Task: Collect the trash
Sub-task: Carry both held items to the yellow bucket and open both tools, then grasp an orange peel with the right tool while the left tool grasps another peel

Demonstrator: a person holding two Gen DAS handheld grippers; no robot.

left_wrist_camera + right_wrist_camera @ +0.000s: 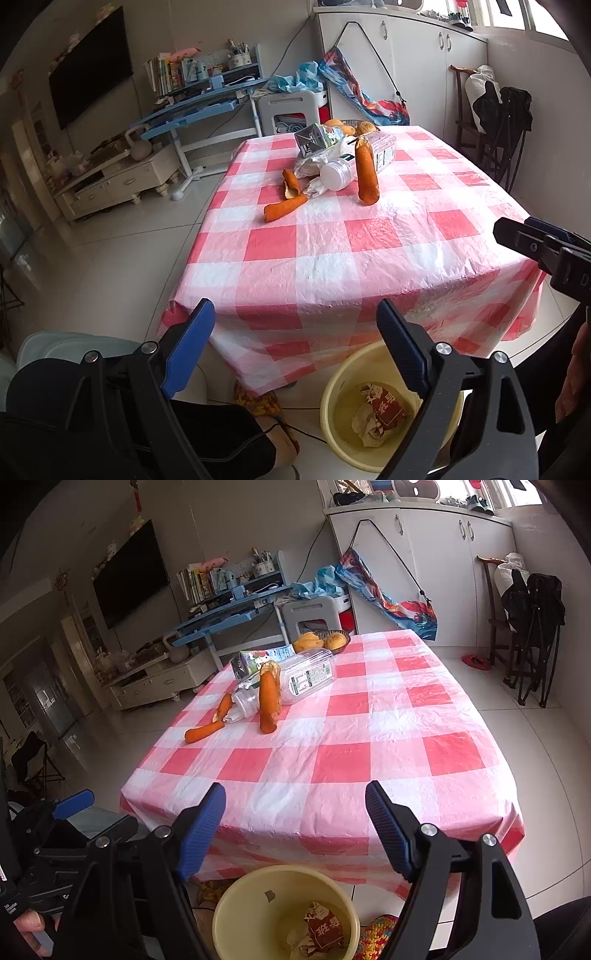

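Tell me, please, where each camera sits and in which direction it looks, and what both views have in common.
Left wrist: on the left gripper, open, near the table's near left corner; it looks down across the table to the trash pile; a dark knee shows, and the right gripper at the right edge.
Right wrist: on the right gripper, open, at the near edge; it looks the same way; a hand shows lower left.
Shared: table, peels, bottle, yellow bucket.
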